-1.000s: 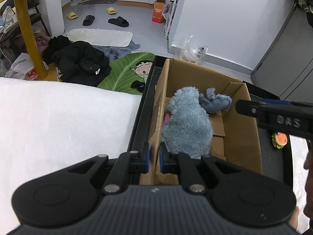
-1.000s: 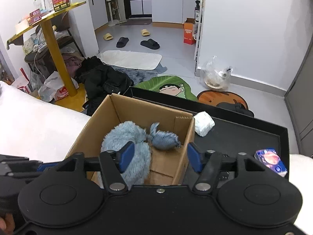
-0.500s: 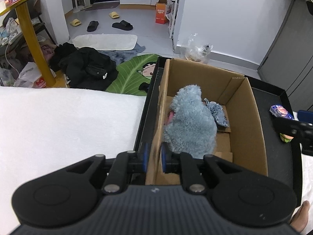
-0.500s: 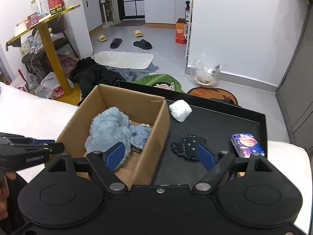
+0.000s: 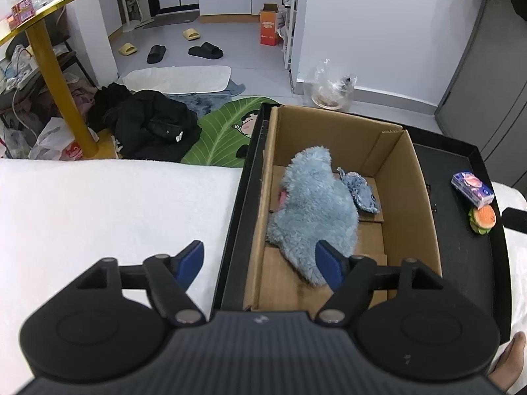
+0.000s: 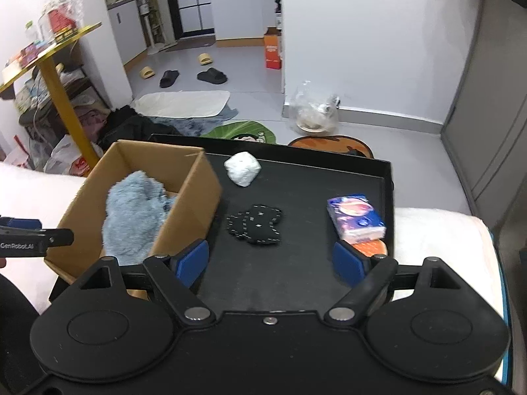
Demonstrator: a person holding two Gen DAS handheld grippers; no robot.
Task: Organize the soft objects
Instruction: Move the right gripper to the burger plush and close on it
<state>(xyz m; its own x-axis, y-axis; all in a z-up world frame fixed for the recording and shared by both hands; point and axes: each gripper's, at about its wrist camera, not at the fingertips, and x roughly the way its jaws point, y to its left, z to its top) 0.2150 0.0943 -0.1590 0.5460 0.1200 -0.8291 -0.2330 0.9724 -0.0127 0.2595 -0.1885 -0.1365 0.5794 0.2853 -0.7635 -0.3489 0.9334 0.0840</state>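
A cardboard box (image 5: 411, 197) stands at the left of a black tray (image 6: 329, 171). A fluffy blue plush (image 5: 316, 207) and a small blue-grey soft toy (image 5: 360, 191) lie inside it. My left gripper (image 5: 260, 266) is open and empty above the box's near left wall. My right gripper (image 6: 271, 260) is open and empty above the tray's near part. On the tray lie a black dotted soft piece (image 6: 257, 223), a white soft lump (image 6: 242, 172), a tissue pack (image 6: 355, 217) and a burger toy (image 5: 482, 219).
The tray rests on a white towel-covered surface (image 5: 98, 214). Beyond it lie floor clutter: black clothes (image 5: 148, 125), a green leaf mat (image 5: 224, 131), a yellow table leg (image 5: 59, 89) and a plastic bag (image 6: 313, 115). A grey cabinet (image 6: 487, 98) stands at the right.
My left gripper opened, letting go of the box's left wall, and drew back. My right gripper moved right, from over the box to over the tray.
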